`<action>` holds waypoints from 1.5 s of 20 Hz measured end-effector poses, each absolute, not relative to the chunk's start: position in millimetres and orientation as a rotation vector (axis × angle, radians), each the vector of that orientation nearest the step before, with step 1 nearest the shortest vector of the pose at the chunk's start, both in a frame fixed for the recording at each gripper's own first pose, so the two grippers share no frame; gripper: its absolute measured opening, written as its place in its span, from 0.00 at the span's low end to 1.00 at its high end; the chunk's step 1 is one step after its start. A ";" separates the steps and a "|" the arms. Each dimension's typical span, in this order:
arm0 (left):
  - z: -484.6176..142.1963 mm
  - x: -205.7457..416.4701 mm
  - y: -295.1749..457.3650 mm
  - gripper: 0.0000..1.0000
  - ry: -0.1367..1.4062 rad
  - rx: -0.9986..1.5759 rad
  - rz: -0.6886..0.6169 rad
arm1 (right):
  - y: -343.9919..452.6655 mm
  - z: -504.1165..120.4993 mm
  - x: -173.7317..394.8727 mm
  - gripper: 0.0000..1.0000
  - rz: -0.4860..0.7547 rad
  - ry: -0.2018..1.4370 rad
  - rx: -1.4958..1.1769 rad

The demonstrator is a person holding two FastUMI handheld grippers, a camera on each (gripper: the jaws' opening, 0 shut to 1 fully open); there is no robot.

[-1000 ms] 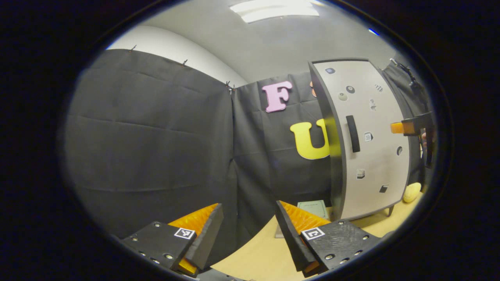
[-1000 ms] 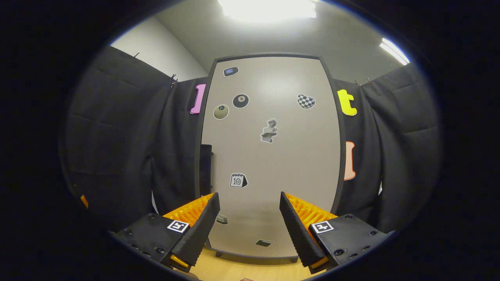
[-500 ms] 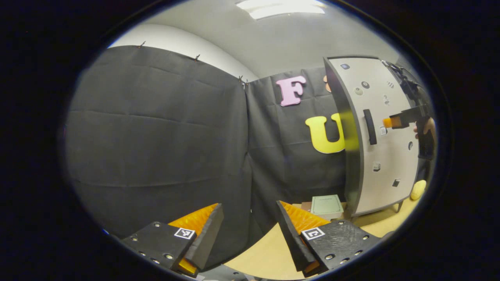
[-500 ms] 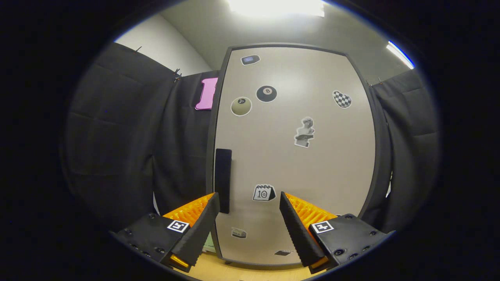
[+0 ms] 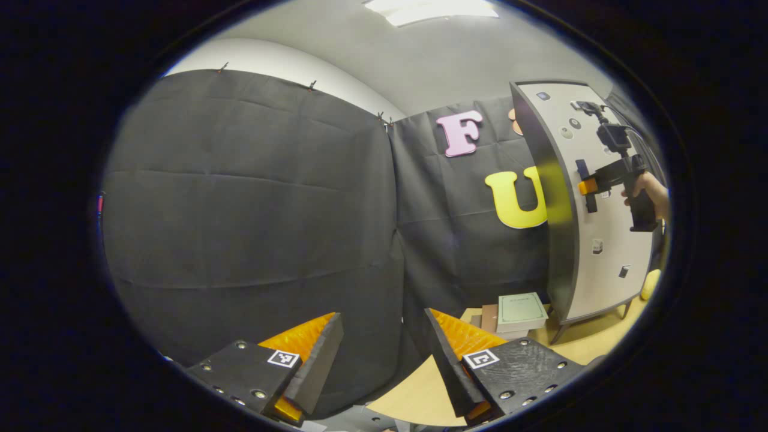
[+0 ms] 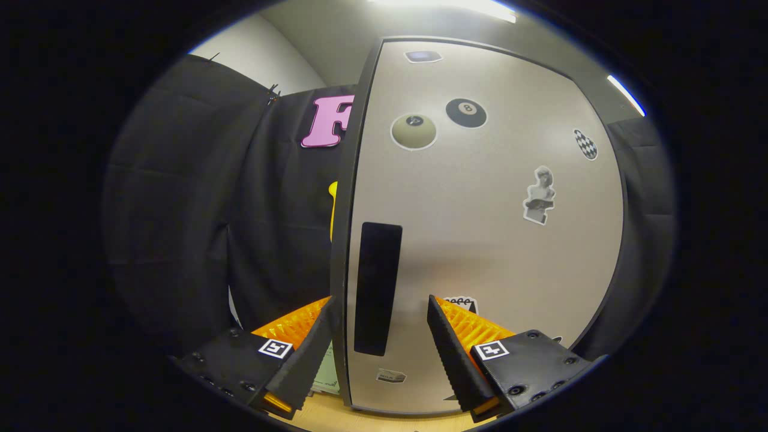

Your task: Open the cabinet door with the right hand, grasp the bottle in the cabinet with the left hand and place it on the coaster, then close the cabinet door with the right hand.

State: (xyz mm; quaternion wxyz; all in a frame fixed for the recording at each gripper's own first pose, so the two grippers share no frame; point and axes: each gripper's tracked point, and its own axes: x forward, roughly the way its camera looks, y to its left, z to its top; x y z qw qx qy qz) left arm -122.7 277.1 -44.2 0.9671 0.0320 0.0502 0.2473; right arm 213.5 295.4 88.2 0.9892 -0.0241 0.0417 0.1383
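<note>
Directly ahead of the right gripper, jaws spread and empty, the upright handle is framed on the closed cabinet door—its long axis vertical—while the left gripper, likewise spread, is held well apart; the bottle cannot be located.

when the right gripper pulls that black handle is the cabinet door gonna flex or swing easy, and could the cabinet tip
The cabinet door looks like a flat rigid panel, so it should probably swing without bending. The handle is a stiff vertical bar between the open right hand-held gripper fingers. The cabinet stands tall on thin legs, so a hard pull might rock it.
</note>
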 end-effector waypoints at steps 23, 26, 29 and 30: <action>-46.1 -100.4 241.5 0.81 0.078 0.037 0.366 | 291.2 81.2 204.9 0.15 0.436 0.175 0.057; -40.6 -82.8 217.7 0.81 0.066 0.040 0.306 | 289.0 83.7 205.9 0.14 0.466 0.182 0.058; -27.9 -66.8 193.1 0.81 0.038 0.060 0.250 | 285.3 85.5 205.8 0.14 0.492 0.180 0.059; -25.1 -61.3 183.5 0.86 0.030 0.066 0.231 | 284.2 87.1 205.5 0.15 0.503 0.179 0.063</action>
